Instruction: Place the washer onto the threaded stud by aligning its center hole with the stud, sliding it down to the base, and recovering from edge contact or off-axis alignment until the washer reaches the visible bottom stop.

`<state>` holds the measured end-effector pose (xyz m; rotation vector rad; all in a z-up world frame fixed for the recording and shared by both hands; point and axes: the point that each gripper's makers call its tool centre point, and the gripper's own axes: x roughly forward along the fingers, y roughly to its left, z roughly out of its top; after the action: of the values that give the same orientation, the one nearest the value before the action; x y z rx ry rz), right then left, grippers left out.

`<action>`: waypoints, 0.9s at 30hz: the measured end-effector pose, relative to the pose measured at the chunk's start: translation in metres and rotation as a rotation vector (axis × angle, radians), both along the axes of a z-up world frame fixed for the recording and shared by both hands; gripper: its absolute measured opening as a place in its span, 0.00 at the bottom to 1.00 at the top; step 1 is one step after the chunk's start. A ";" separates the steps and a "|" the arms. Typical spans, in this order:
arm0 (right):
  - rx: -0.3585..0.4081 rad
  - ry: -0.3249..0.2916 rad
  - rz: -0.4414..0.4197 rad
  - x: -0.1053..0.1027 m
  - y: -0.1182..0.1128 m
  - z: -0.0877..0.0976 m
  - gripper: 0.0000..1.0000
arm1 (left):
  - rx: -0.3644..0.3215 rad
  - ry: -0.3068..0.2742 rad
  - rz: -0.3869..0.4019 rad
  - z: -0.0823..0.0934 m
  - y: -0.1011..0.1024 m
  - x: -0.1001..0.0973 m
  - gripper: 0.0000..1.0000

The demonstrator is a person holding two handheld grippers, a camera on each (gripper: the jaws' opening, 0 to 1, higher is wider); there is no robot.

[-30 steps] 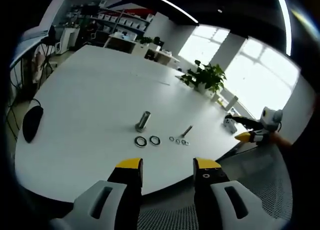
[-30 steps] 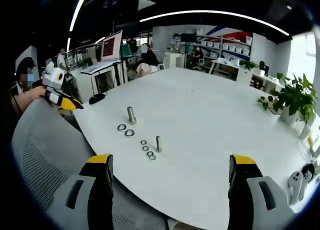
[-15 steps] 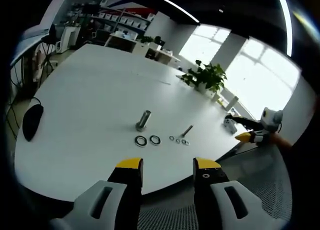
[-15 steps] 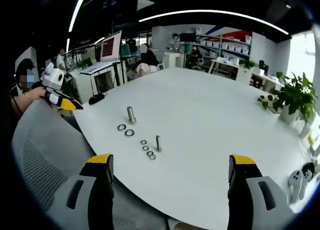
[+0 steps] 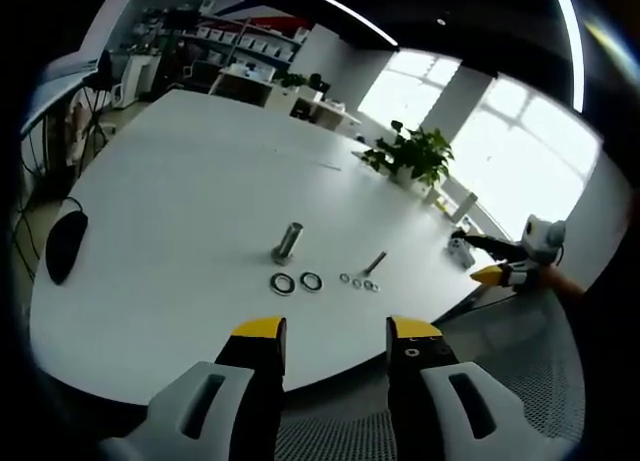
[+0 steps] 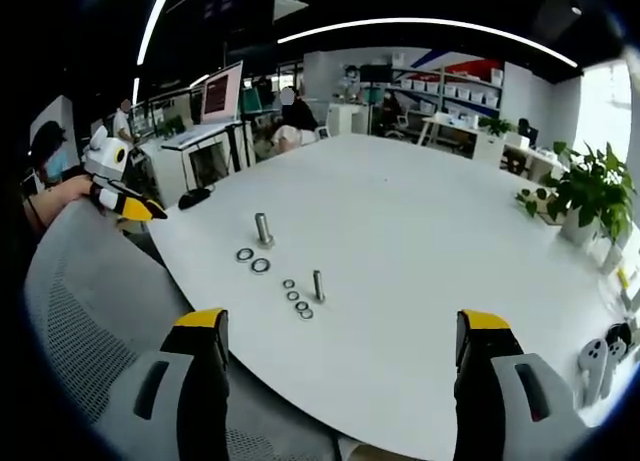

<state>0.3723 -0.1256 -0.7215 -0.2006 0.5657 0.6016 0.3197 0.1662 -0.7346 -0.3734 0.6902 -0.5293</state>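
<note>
The jaws of the left gripper (image 5: 327, 339) stand a moderate way apart with nothing between them, held back off the near edge of the white table (image 5: 190, 181). In the left gripper view the thick stud (image 5: 286, 242) stands upright near the middle of the table, with two large washers (image 5: 295, 281) lying flat just in front of it. A thin stud (image 5: 375, 262) stands to the side, beside a short row of small washers (image 5: 357, 281). The right gripper (image 5: 510, 271) shows at the far right, past the table edge.

In the right gripper view the jaws of that gripper (image 6: 340, 326) are spread wide and hold nothing, above a mesh chair back (image 6: 80, 311). The same studs and washers lie ahead, well apart from the jaws; a potted plant (image 6: 590, 196) sits far right.

No washer is picked up yet, so the step in hand is the reach. To do it well, I judge a jaw should come in low and pinch one washer by its rim (flat washers are awkward to lift), keep it level, then centre the hole over the matching stud before lowering.

No writing is readable.
</note>
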 end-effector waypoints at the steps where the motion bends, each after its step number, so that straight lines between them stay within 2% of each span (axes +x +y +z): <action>1: -0.001 0.000 0.001 0.000 0.000 0.000 0.96 | 0.000 0.001 0.000 0.000 0.000 0.000 0.38; 15: 0.000 0.004 0.005 -0.001 0.001 0.000 0.94 | 0.002 -0.002 0.001 0.000 0.000 0.000 0.38; 21: -0.012 0.003 0.032 -0.003 0.004 -0.001 0.94 | 0.005 -0.003 0.001 0.000 0.000 0.000 0.38; 27: 0.016 -0.005 0.044 -0.003 0.008 0.002 0.93 | 0.004 -0.002 0.002 0.000 0.000 0.000 0.38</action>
<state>0.3689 -0.1171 -0.7191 -0.2002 0.5529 0.6484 0.3195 0.1661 -0.7342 -0.3700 0.6882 -0.5266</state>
